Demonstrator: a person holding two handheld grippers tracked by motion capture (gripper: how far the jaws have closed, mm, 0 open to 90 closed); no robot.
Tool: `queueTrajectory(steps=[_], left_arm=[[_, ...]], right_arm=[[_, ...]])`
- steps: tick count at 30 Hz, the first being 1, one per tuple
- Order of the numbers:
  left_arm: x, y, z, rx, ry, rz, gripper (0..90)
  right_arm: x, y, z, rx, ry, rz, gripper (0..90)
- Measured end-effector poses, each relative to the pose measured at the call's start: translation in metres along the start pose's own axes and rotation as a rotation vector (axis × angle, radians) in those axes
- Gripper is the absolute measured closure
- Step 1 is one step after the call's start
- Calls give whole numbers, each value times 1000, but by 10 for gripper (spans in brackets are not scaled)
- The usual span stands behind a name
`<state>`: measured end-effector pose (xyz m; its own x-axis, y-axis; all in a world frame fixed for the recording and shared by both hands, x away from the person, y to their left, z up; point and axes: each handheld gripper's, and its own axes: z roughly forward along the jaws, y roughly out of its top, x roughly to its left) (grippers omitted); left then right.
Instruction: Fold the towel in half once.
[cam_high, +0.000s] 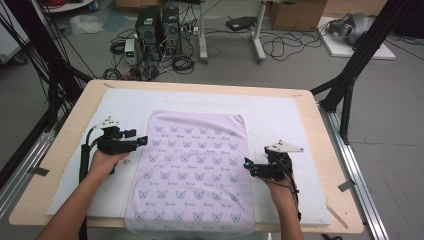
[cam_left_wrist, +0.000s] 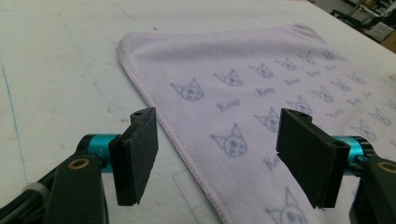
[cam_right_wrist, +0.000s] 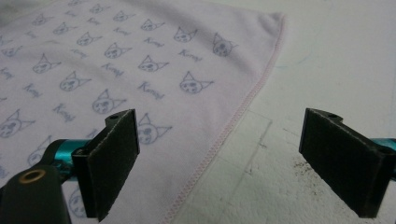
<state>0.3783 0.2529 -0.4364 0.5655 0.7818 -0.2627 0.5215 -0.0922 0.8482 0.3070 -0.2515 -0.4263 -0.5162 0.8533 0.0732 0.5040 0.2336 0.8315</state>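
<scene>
Between the black pads of the left claw lies a light pink towel with little blue-grey cat faces. Beside it the mat is white.

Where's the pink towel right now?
In the high view the pink towel lies flat mid-table on the white mat, between the left claw and right claw.
</scene>
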Motion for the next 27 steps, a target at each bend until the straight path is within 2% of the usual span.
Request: queueTrajectory(steps=[4,7,9,11,15,17,20,23,24,25,27], left_arm=[[1,3,13,29,36,9,291],[4,1,21,55,69,-14,301],[6,-1,24,64,76,-34,312],[6,0,26,78,88,-32,326],[4,1,33,116,125,11,339],[1,2,36,118,136,30,355],[-3,2,39,134,169,76,375],[-9,2,41,146,214,144,425],[-10,1,41,146,214,156,441],[-11,2,41,151,195,171,489],[-15,1,42,151,182,196,589]], right_arm=[[1,0,2,8,6,2,116],[1,-1,3,13,8,9,116],[1,-1,3,16,10,9,116],[2,-1,4,20,14,9,116],[2,-2,6,27,14,6,116],[2,-2,6,29,14,8,116],[3,-2,7,32,16,8,116],[3,-2,8,35,17,5,116],[3,-2,9,40,20,9,116],[3,-2,9,40,20,3,116],[4,-2,11,44,20,4,116]])
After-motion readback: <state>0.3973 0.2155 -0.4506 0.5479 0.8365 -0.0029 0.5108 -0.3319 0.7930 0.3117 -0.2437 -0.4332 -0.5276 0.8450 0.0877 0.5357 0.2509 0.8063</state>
